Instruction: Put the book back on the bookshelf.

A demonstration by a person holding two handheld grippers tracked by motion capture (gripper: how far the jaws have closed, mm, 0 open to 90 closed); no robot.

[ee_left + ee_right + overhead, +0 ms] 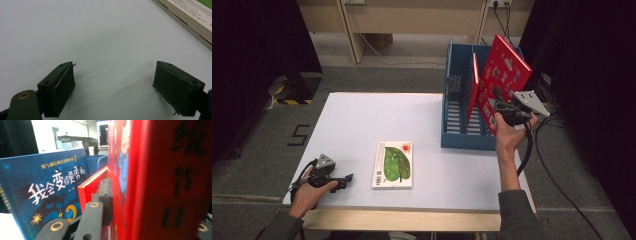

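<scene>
My right gripper (500,101) is shut on a large red book (505,74) and holds it tilted above the blue rack (460,140) at the table's far right. In the right gripper view the red book (155,180) sits between the jaws of my right gripper (140,202), and one pad presses flat on its cover. My left gripper (345,178) rests open near the table's front left corner. In the left gripper view my left gripper (113,82) has only bare table between its jaws.
A book with a green leaf cover (393,164) lies flat on the white table (362,115); its edge (190,17) lies just ahead of the left gripper. In the rack stand a thinner red book (472,90) (91,187) and a blue book (45,190).
</scene>
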